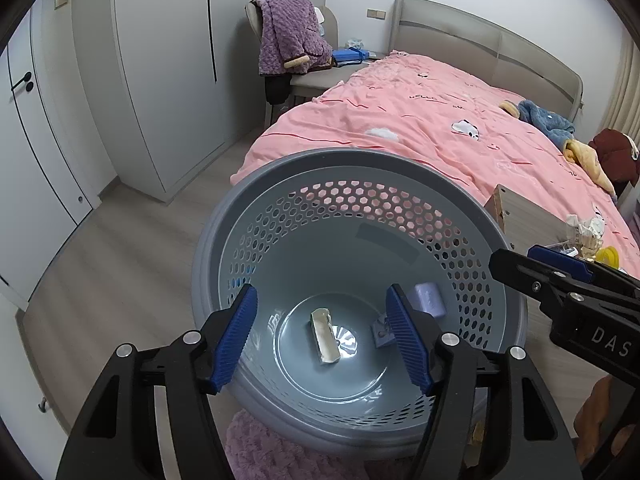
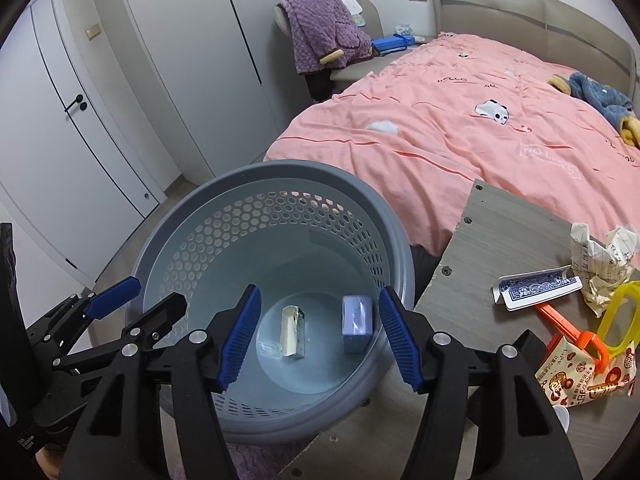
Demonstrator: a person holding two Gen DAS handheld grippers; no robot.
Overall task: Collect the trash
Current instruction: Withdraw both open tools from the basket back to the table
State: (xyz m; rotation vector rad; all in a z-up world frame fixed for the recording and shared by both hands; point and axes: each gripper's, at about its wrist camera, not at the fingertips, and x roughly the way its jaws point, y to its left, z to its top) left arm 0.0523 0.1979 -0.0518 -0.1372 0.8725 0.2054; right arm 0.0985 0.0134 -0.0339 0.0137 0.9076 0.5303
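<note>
A grey-blue perforated waste basket (image 1: 472,220) (image 2: 396,240) stands on the floor by the bed. Inside lie a cream wrapper box (image 1: 325,336) (image 2: 293,332) and a pale purple box (image 1: 430,300) (image 2: 357,320). My left gripper (image 1: 322,336) is open and empty above the basket; it also shows in the right wrist view (image 2: 132,304). My right gripper (image 2: 316,336) is open and empty above the basket; it also shows in the left wrist view (image 1: 540,272). On the grey table (image 2: 472,280) lie crumpled paper (image 2: 608,264), a playing-card box (image 2: 536,286) and a snack bag (image 2: 580,376).
A bed with a pink cover (image 2: 460,120) lies behind the basket and table. A chair with a purple blanket (image 2: 324,32) stands at the back. White wardrobes (image 2: 120,100) line the left. An orange and yellow plastic toy (image 2: 592,332) lies on the table. A purple rug (image 1: 272,448) lies under the basket.
</note>
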